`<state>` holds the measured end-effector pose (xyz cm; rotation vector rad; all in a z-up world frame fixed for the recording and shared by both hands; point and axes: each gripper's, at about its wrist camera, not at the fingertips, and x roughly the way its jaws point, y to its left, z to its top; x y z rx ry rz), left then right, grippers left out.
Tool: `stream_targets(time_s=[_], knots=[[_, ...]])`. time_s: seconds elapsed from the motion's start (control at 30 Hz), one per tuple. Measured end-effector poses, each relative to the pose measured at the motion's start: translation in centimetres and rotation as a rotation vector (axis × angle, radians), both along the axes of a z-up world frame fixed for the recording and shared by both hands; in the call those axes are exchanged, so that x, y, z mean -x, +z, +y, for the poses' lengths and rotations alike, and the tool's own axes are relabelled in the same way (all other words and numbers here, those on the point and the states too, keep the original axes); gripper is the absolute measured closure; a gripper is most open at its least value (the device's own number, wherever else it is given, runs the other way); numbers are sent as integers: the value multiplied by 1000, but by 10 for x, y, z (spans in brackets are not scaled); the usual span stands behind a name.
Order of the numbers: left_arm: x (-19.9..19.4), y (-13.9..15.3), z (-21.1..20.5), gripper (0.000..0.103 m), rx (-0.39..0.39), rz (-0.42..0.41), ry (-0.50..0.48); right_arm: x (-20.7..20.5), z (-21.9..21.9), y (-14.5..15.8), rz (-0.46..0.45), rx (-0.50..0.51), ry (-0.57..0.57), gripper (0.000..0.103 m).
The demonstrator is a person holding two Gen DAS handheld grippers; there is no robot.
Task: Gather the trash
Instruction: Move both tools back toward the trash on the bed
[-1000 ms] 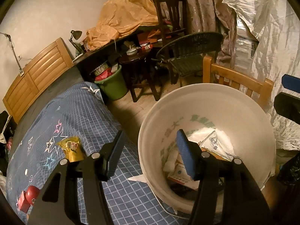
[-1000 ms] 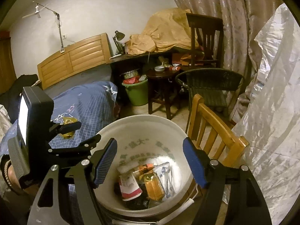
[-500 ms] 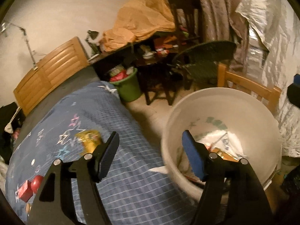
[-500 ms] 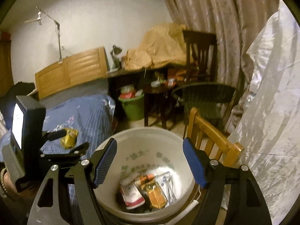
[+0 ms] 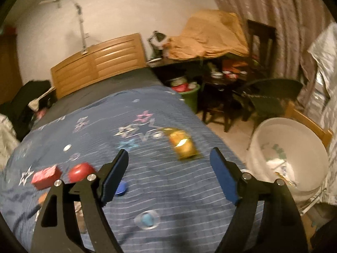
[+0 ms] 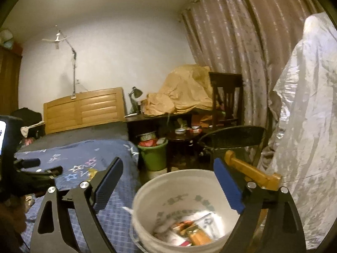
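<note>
L gripper (image 5: 168,172) wide open, empty, facing yellow wrapper (image 5: 183,145) on bed (image 5: 189,189), prob. next pick. R gripper (image 6: 168,185) open, empty, above bucket (image 6: 147,191).

Home bedroom, bed (image 5: 130,126), headboard (image 5: 99,63), curtains (image 6: 242,52)

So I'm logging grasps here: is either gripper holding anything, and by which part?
Nothing is held. The left gripper is open above the bed, the yellow wrapper lying beyond it. The right gripper is open over the bucket.
</note>
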<state>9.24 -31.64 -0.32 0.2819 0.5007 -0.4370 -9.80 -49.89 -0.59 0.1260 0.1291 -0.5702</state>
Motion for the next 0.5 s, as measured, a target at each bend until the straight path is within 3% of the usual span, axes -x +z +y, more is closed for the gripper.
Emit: stream_targets(time_s=[0.23, 0.4, 0.5], knots=[[-26, 5, 98, 24, 17, 20, 140, -43, 55, -14, 67, -28, 147, 13], [-58, -2, 188, 24, -4, 39, 307, -80, 115, -25, 145, -34, 322, 12], [-78, -10, 249, 24, 16, 99, 414, -99, 150, -31, 190, -39, 407, 12]])
